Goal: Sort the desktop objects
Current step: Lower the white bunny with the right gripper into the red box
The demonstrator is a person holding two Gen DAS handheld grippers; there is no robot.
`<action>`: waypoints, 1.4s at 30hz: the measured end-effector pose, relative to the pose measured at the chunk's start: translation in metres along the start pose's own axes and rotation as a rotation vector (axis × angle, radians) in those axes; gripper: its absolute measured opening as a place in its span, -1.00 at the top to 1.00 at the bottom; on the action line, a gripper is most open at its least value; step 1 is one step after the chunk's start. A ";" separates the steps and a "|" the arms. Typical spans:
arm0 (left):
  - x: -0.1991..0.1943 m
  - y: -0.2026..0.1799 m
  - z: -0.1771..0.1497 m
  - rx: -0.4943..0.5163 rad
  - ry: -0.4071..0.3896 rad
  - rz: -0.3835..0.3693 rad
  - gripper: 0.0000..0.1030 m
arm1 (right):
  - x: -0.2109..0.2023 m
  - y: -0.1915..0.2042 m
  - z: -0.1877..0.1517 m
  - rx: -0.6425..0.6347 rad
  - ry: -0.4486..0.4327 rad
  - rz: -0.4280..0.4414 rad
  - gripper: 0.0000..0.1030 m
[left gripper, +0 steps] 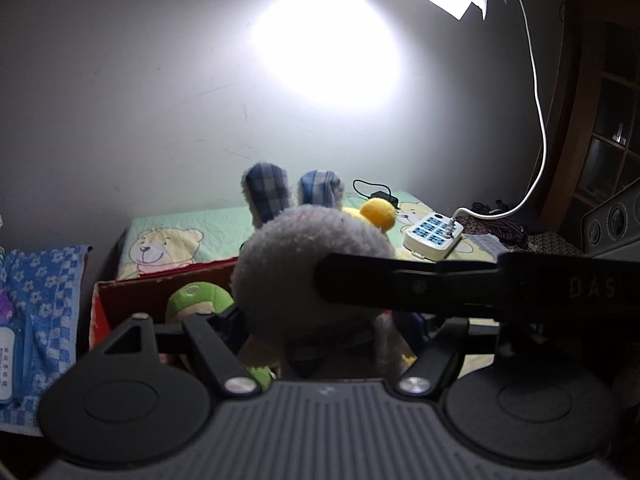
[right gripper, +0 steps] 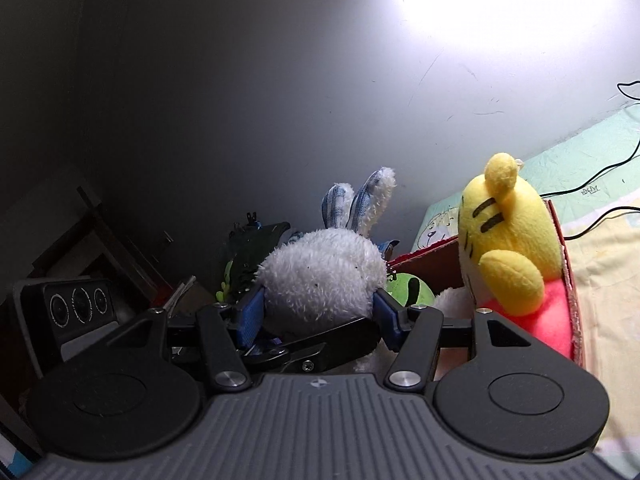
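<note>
A white plush rabbit [left gripper: 304, 264] with blue plaid ears hangs over a red cardboard box [left gripper: 160, 282]. My right gripper [right gripper: 320, 314] is shut on the rabbit [right gripper: 320, 280], its blue pads [right gripper: 252, 314] pressed to both sides of the head. In the left wrist view one right finger crosses the rabbit as a black bar. My left gripper [left gripper: 322, 326] stands open, its pads spread wide around the rabbit's narrower body. In the box [right gripper: 570, 272] sit a green plush [left gripper: 198, 300] [right gripper: 410, 290] and a yellow plush [right gripper: 508, 228], whose ear [left gripper: 378, 212] shows behind the rabbit.
The desk is covered by a bear-print cloth [left gripper: 180, 236]. On it lie a white power strip [left gripper: 432, 236] with a white cable and a black adapter [left gripper: 382, 196]. A blue flowered towel [left gripper: 44, 300] lies left of the box. A grey device with round dials [right gripper: 76, 304] stands beside it.
</note>
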State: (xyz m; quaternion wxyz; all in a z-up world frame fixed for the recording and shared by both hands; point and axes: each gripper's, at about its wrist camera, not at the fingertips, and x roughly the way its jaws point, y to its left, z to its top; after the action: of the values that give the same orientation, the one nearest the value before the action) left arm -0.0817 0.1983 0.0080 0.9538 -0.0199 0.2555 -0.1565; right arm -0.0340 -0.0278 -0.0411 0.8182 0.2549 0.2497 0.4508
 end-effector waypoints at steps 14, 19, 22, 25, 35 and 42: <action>0.043 0.028 -0.020 0.103 0.061 0.135 -0.58 | 0.042 -0.005 -0.028 -0.201 0.007 -0.041 -0.09; 0.048 0.039 -0.025 0.087 0.120 0.097 -0.61 | 0.044 -0.014 -0.035 -0.089 0.044 -0.030 -0.08; 0.042 0.041 -0.031 0.094 0.142 0.081 -0.61 | 0.046 -0.013 -0.037 -0.045 0.084 -0.021 -0.08; 0.043 0.043 -0.037 0.108 0.185 0.071 -0.61 | 0.047 -0.014 -0.041 -0.010 0.134 -0.035 -0.08; 0.047 0.043 -0.040 0.103 0.211 0.034 -0.71 | 0.039 0.001 -0.029 -0.021 0.244 -0.082 -0.16; 0.032 0.047 -0.029 0.053 0.169 0.007 -0.72 | 0.022 0.005 -0.012 -0.042 0.095 -0.111 -0.20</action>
State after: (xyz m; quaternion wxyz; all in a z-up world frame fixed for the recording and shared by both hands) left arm -0.0565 0.2342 -0.0376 0.9295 0.0196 0.3312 -0.1611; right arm -0.0344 -0.0042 -0.0504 0.8344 0.2017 0.2926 0.4214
